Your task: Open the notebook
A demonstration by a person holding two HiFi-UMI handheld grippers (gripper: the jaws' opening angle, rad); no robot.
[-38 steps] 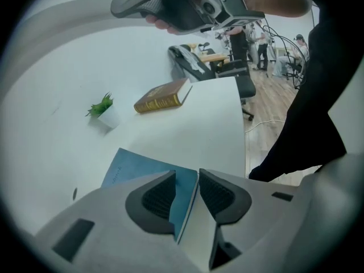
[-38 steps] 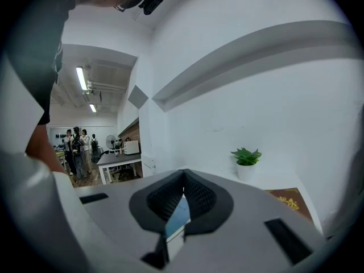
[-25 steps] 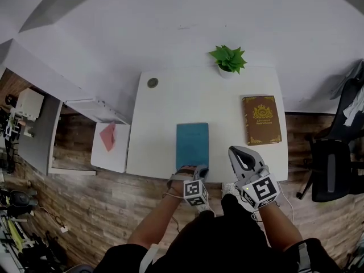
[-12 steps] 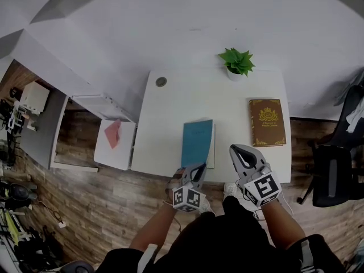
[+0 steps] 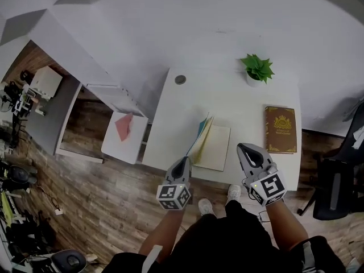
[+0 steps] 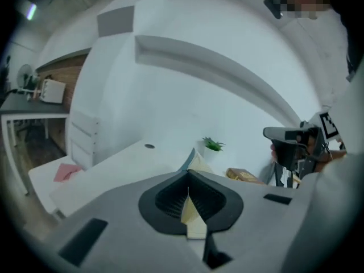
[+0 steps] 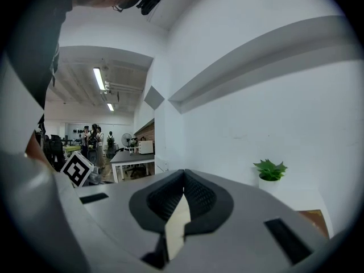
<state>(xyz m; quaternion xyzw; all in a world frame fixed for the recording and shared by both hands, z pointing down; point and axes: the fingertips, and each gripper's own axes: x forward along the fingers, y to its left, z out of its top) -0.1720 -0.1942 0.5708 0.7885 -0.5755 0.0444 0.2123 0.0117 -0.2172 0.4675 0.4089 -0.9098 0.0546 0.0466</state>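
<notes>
The notebook lies near the front edge of the white table. Its teal cover stands lifted and the cream pages beneath show. My left gripper is at the cover's near corner, off the table's front edge, shut on the cover. In the left gripper view the cover and pages rise just past the closed jaws of the left gripper. My right gripper hovers to the right of the notebook, over the table's front edge, shut with nothing in it. The right gripper view shows that right gripper with its jaws together.
A brown hardback book lies at the table's right side. A potted plant stands at the back right, and a round grommet sits at the back left. A low white side table with pink paper stands left; an office chair right.
The notebook lay closed and flat; now its teal cover is raised. My left gripper rose and swung left with the cover's edge, rolling as it went. My right gripper shifted only slightly.
</notes>
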